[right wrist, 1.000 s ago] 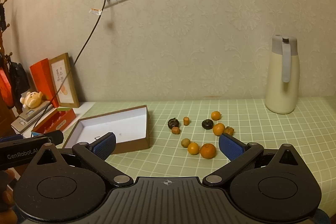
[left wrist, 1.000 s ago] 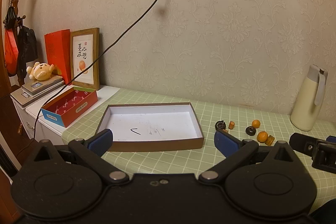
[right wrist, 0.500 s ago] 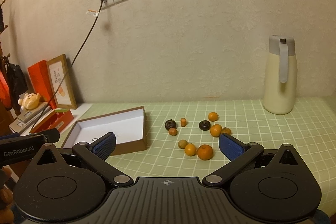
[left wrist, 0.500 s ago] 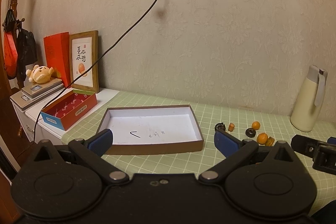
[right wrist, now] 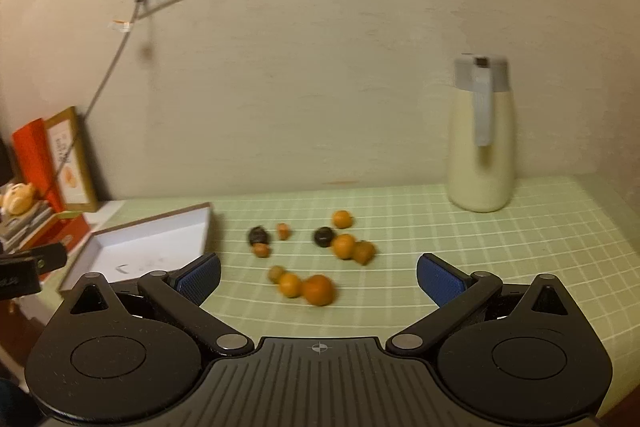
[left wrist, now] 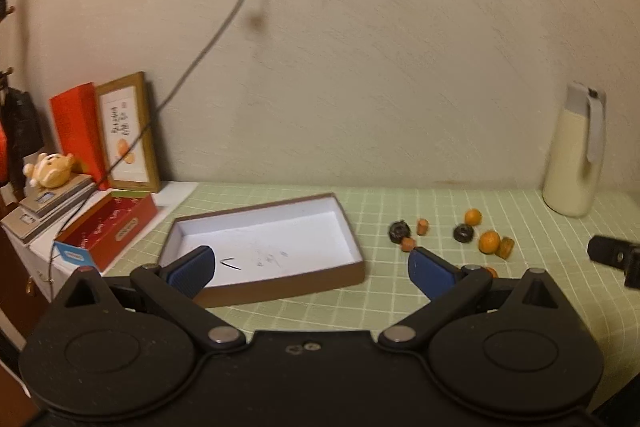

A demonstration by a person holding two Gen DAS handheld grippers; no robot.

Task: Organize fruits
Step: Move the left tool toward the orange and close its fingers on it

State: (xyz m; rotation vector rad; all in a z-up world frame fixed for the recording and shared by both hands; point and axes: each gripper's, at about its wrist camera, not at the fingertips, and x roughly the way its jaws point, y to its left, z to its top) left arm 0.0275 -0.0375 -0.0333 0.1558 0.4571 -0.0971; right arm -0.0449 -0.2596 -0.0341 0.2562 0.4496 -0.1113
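On green tablecloth point(right wrist: 440, 247): scattered fruits point(right wrist: 318, 289), box point(left wrist: 264, 239); writing unreadable; both grippers' jaws apart, empty

On the table point(right wrist: 480, 247) lie four orange fruits point(right wrist: 318, 290), two dark fruits point(right wrist: 323, 236), three small reddish-brown pieces point(right wrist: 283, 231) and one dull olive one point(right wrist: 275, 273), though blur makes the smaller ones hard to sort. There is one shallow box point(left wrist: 264, 239), one cream jug point(right wrist: 481, 135), and two grippers, left gripper point(left wrist: 312, 269) and right gripper point(right wrist: 318, 275).

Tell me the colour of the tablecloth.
Pale green tablecloth with a white grid, clearest in the right wrist view.
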